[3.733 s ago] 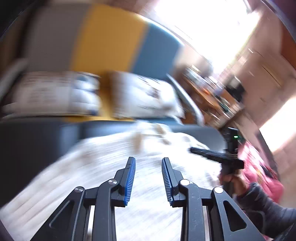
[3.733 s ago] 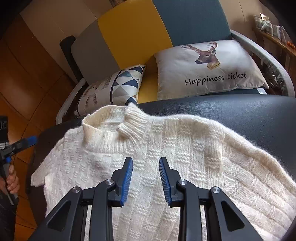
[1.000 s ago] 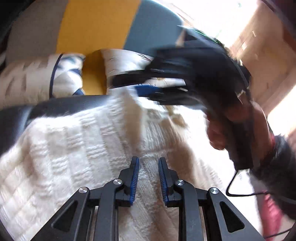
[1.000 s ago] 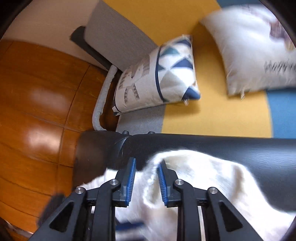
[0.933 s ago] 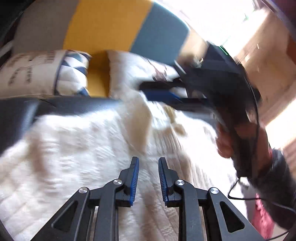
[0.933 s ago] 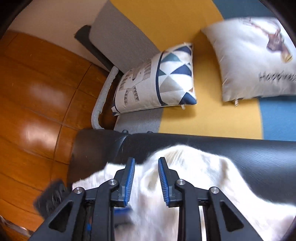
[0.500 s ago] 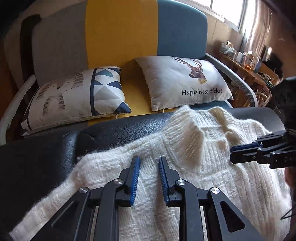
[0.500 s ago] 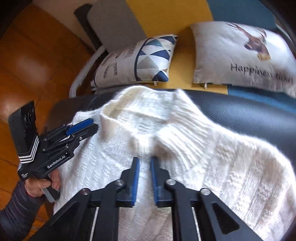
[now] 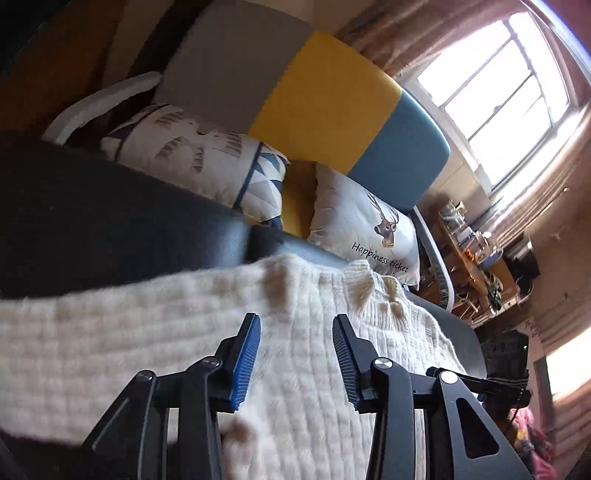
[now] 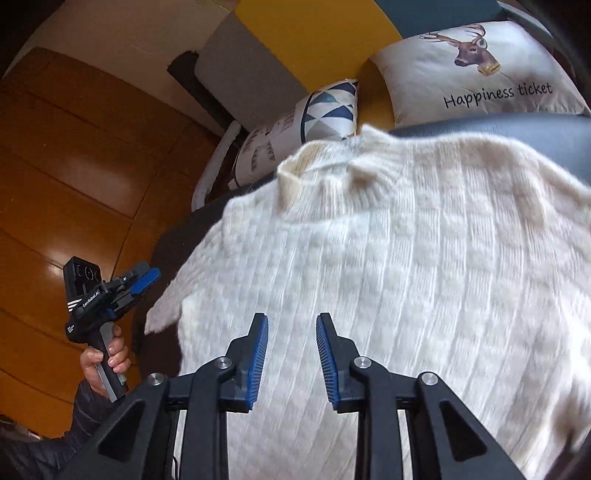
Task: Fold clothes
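**Cream knit sweater spread on the dark padded counter, both tongs parted above it**

At the far left of the right wrist view lies glossy orange-brown wooden floor (image 10: 66,155), its planks catching a soft sheen. Over it a hand (image 10: 105,360) grips the handle of the left tongs (image 10: 142,282), a black angular frame with ribbed blue pads; in the left wrist view the left tongs (image 9: 295,350) stand apart with nothing pinched between them, having just opened wider, the knit lying below.

Next comes the sweater (image 10: 388,277), a fuzzy cream knit with raised ribs and a blocky woven pattern, spread across the dark, smooth, leather-like counter (image 10: 535,136). Its thick ribbed collar (image 10: 306,162) stands crumpled at the far edge, and a ragged corner pokes out at the near left. The right tongs (image 10: 291,354) hover over the near part of the sweater, pads parted and having just opened, gripping nothing.

Beyond the counter sits a sofa (image 10: 321,33) with flat fabric panels of grey, yellow and teal. On its seat rest two plump square cushions: a triangle-patterned cushion (image 10: 317,110) on the left, and on the right a pale deer cushion (image 10: 476,70) printed "Happiness ticket".
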`<state>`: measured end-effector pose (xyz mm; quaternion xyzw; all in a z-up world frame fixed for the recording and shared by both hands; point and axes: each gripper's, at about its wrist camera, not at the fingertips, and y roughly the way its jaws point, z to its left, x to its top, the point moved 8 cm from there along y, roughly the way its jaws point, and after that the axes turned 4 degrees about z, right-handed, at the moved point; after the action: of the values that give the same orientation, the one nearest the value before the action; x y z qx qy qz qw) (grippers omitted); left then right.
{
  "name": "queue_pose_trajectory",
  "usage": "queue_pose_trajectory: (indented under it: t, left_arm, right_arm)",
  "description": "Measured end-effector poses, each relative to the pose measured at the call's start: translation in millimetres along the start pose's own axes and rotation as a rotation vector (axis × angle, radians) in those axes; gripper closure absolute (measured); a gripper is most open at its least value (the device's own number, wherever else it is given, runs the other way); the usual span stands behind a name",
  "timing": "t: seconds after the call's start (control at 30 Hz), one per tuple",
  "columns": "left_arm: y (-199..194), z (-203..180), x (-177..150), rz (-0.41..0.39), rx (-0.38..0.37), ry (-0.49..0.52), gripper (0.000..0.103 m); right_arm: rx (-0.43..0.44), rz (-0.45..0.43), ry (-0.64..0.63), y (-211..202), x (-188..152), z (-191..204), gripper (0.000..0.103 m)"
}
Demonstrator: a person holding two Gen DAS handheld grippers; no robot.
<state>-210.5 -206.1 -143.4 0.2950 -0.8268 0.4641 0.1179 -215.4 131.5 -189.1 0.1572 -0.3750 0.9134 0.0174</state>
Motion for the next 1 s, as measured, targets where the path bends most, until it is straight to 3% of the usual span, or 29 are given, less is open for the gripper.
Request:
queue_pose_trajectory:
  t: [0.07, 0.17, 0.3, 0.5, 0.63, 0.67, 0.7, 0.73, 0.87, 1.0]
  left_arm:
    - [-28.4, 20.7, -35.7, 0.021, 0.047, 0.005, 0.059]
    - [-48.8, 36.3, -87.5, 0.064, 0.059, 0.014, 0.059]
    - [-47.5, 42.3, -114.9, 0.068, 0.048, 0.026, 0.059]
    - [-2.8, 30.7, -98.3, 0.071, 0.031, 0.071, 0.057]
    - [25.7, 18.8, -94.1, 0.125, -0.003, 0.105, 0.057]
    - [29.3, 14.5, -95.5, 0.138, -0.014, 0.115, 0.061]
    - [31.9, 12.6, -96.9, 0.146, 0.002, 0.124, 0.088]
    - [32.0, 12.9, -98.7, 0.150, 0.030, 0.123, 0.098]
    - [23.4, 32.5, -107.7, 0.144, 0.111, 0.045, 0.098]
    - [27.7, 39.1, -105.5, 0.154, 0.091, 0.015, 0.094]
  right_arm:
    - [-0.037, 0.018, -0.014, -2.4, -33.3, 3.4, 0.075]
    - [-0.107, 0.029, -0.044, -5.0, -74.2, 11.0, 0.075]
    - [-0.176, 0.019, -0.058, -11.3, -105.2, 17.4, 0.075]
    - [-0.298, 0.029, -0.041, -15.2, -130.0, 10.9, 0.075]
    - [-0.413, 0.053, -0.081, -13.0, -140.3, 3.5, 0.075]
    - [-0.455, 0.061, -0.107, -12.1, -142.0, 2.5, 0.077]
    - [-0.496, 0.071, -0.136, -11.4, -144.0, 1.9, 0.077]
    - [-0.533, 0.084, -0.170, -11.1, -146.7, 2.1, 0.077]
    - [-0.628, 0.113, -0.249, -10.4, -155.7, -0.8, 0.077]
    - [-0.623, 0.113, -0.241, -11.2, -154.7, -3.9, 0.077]
